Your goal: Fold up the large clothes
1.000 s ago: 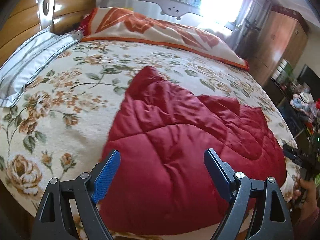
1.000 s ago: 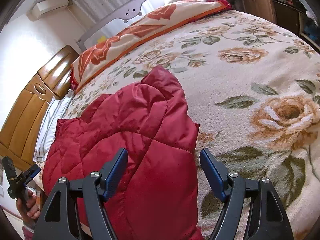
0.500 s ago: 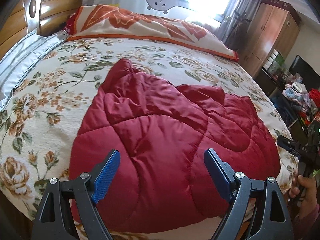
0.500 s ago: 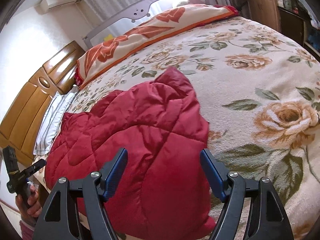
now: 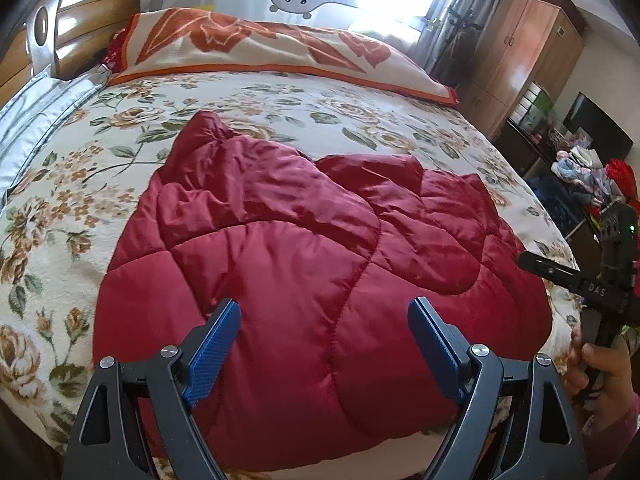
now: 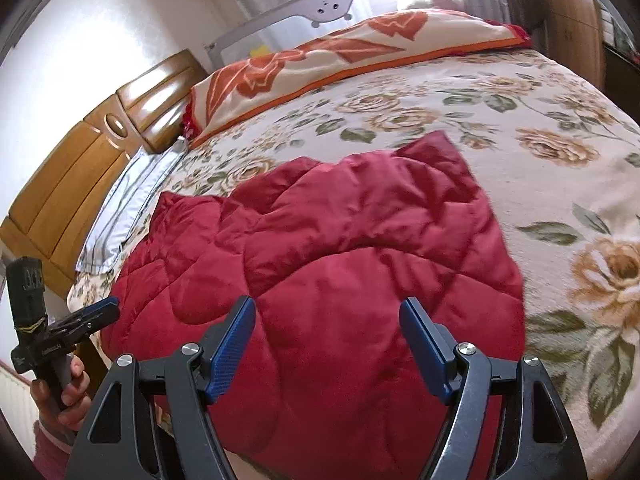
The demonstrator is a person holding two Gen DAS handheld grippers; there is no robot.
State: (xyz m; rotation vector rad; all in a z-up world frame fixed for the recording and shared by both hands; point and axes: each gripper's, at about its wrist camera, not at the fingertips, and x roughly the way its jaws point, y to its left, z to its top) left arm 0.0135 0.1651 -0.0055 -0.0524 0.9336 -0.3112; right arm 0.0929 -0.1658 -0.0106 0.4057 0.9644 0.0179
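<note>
— Two things matter, biggest first: the bed (image 5: 280, 96), then the red quilted jacket (image 5: 320, 248) lying rumpled near its front edge.
— How will it handle?
— Soft, puffy and slick, I'd judge; light but bulky. Pinch a stitched edge or corner, not the padded middle.
— Grippers?
— Left gripper (image 5: 324, 334) and right gripper (image 6: 327, 332) hover above it, jaws apart, holding nothing.

The red quilted padded coat (image 5: 304, 280) hides its near hem below both frames' bottom edge; sleeves cannot be told apart.
</note>
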